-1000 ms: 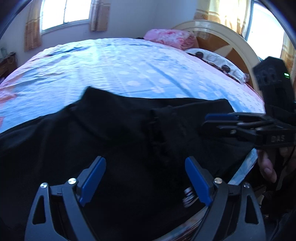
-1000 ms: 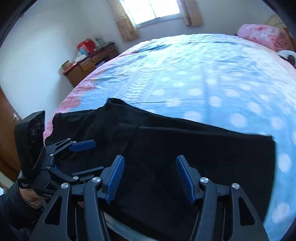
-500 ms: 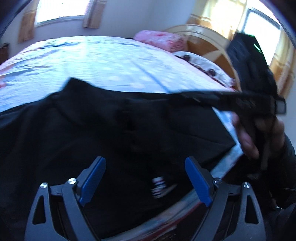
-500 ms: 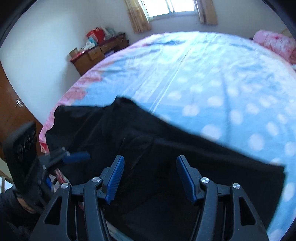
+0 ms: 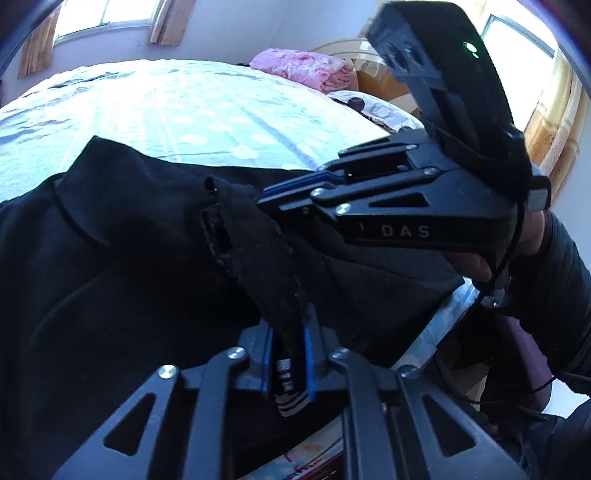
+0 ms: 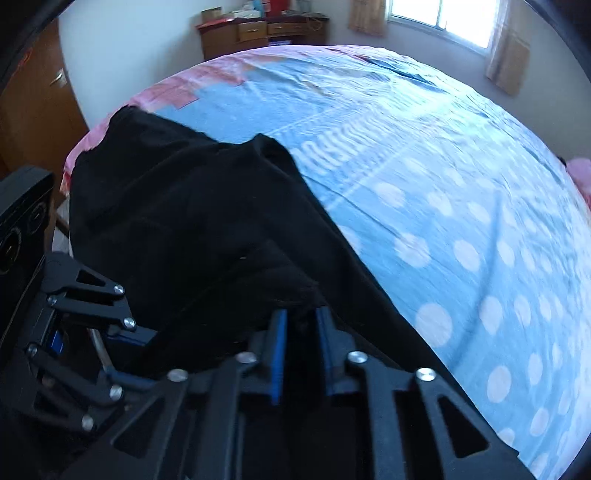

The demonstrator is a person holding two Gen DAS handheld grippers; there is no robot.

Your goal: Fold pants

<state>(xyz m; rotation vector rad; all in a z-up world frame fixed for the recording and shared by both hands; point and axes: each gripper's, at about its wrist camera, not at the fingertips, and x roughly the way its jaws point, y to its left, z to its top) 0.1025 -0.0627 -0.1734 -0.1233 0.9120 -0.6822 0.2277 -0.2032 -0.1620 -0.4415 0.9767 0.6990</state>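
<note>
I'm clamping both grippers, left gripper (image 5: 288, 354) and right gripper (image 6: 301, 343), having just closed them, onto the pants (image 5: 129, 258) waistband at the bed's (image 6: 424, 155) near edge, readying a fold.

1. The left wrist view looks from just behind the left gripper (image 5: 288, 354), forward and downward along its fingers, close over the black pants (image 5: 122, 258).
2. It faces across the bed (image 5: 192, 110) toward the headboard side, with a pink pillow (image 5: 303, 68) far off and the right gripper (image 5: 273, 195) near, entering from the right.
3. The right wrist view sits just behind the right gripper (image 6: 301, 332), tilted steeply down, facing the bed's foot and a wooden dresser (image 6: 258, 31).
4. Both views share the pants (image 6: 177, 221), the dotted blue bed cover (image 6: 443, 184) and a curtained window.
</note>
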